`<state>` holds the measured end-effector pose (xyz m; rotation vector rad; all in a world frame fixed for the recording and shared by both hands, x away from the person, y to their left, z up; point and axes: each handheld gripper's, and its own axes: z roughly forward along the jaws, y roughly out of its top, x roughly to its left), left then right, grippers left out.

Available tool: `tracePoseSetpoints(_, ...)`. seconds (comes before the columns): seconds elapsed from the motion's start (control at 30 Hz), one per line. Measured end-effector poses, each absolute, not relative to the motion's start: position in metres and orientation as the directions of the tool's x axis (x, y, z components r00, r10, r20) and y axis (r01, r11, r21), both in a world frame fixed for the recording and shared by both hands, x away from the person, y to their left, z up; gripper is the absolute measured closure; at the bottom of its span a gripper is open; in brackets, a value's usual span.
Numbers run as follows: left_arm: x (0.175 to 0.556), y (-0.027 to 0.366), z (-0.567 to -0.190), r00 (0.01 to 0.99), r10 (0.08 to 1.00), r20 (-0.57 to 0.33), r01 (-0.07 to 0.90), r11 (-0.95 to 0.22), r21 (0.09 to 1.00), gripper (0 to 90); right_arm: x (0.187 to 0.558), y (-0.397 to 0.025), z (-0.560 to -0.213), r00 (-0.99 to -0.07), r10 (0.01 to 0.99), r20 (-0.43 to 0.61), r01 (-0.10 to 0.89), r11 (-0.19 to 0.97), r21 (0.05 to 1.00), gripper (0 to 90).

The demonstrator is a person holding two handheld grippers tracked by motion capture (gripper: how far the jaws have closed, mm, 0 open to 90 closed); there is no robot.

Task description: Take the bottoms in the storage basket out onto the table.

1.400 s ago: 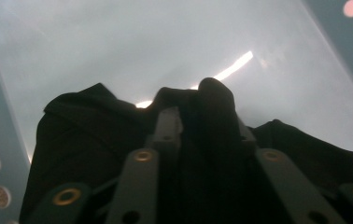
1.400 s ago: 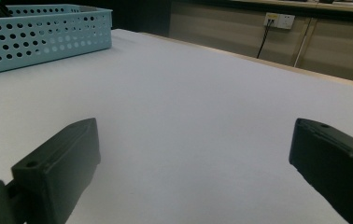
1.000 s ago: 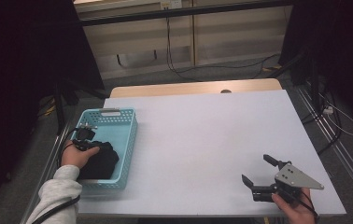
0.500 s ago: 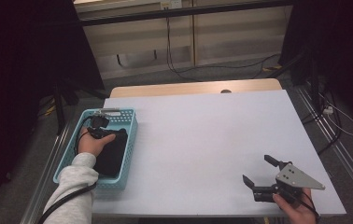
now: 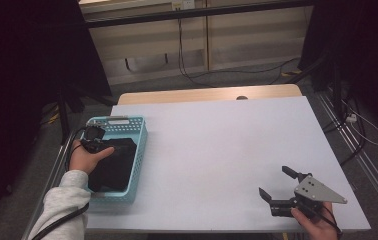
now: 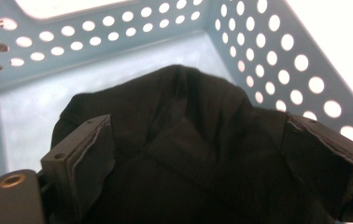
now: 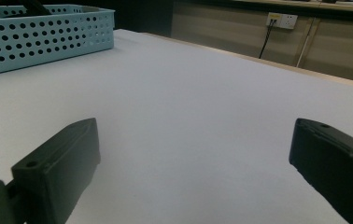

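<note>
— How far along?
— Barely begun: the black cloth (image 6: 188, 154) lies in the blue basket (image 5: 137, 145) at the bench's left, left claw (image 6: 202, 158) spread wide over it, ungripped.
— Right claw (image 5: 282, 187)?
— Open, idle, near-right.

The room is dim, yet the white table (image 5: 217, 150) catches light from overhead and reads pale and even, with dark surroundings at both sides. In the left gripper view, glare burns out the area beyond the blue basket (image 6: 258, 56), past the left gripper (image 6: 212, 154), while the black cloth (image 6: 188, 140) between its jaws loses detail. Around the right gripper (image 7: 193, 163), the near jaws blur softly.
</note>
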<state>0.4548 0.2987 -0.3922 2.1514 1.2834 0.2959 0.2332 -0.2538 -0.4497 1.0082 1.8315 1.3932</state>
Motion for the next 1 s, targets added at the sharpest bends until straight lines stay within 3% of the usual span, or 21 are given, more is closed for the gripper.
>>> tracePoseSetpoints(0.4, 0.442, 0.313, -0.383, 0.527, 0.845, -0.092, 0.7, -0.37, 0.611, 8.2, 0.237, -0.245, -0.451, -0.54, 0.841, -0.031, 0.203, 0.166, 0.965, 0.9)
tracePoseSetpoints(0.73, 0.442, 0.311, -0.421, 0.512, 0.857, -0.066, 0.76, -0.415, 0.5, 4.2, 0.237, -0.248, -0.45, -0.534, 0.845, -0.026, 0.203, 0.158, 0.966, 0.9)
tracePoseSetpoints(1.0, 0.447, 0.311, -0.438, 0.488, 0.868, -0.089, 0.766, -0.378, 0.52, 0.0, 0.236, -0.248, -0.45, -0.537, 0.843, -0.029, 0.202, 0.162, 0.966, 0.9)
